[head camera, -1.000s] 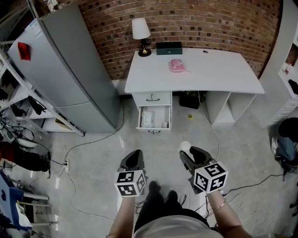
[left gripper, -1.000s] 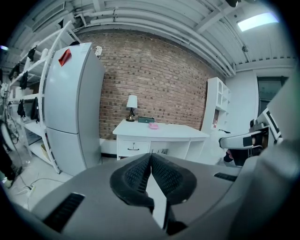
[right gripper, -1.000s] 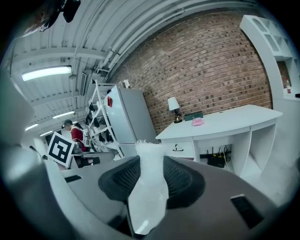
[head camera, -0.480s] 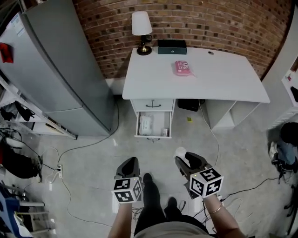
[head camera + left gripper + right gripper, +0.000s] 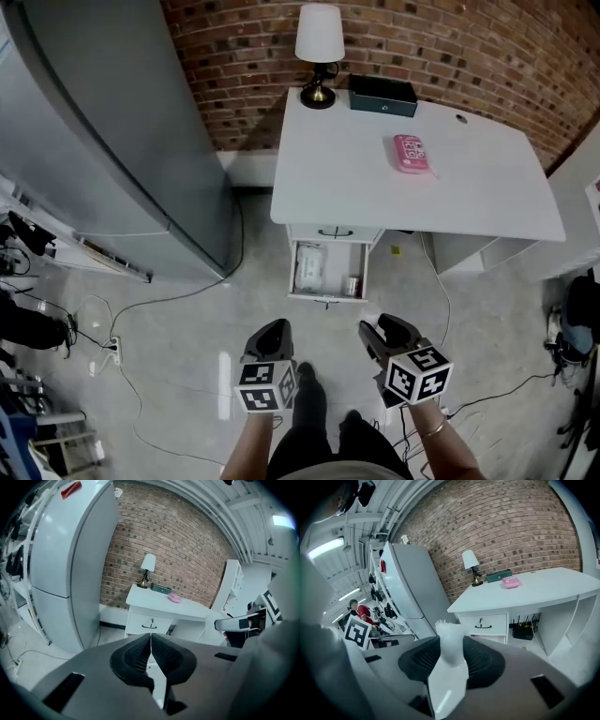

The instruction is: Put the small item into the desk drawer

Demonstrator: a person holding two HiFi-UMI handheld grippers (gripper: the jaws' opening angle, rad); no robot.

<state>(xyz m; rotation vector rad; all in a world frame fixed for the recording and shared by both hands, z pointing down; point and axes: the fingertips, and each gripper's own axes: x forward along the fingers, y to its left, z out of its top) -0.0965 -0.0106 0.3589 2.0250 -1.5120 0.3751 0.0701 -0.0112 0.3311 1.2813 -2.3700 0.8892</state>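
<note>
The right hand-held gripper point(image 5: 451, 657) pinches a small, crumpled white item point(image 5: 449, 641); the left hand-held gripper point(image 5: 150, 654) is closed and empty. Best approach: carry the item low over the open white drawer point(image 5: 325, 298) beneath the white counter's point(image 5: 412, 187) front-left corner, then release.

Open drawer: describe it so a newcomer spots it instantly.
Find the white desk against the brick wall. Under its left end are two stacked drawers; the lower drawer is pulled out with items inside, while the upper drawer is shut.

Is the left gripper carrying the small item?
No, the left gripper is shut and empty; the white item is clamped in the right gripper.
</note>
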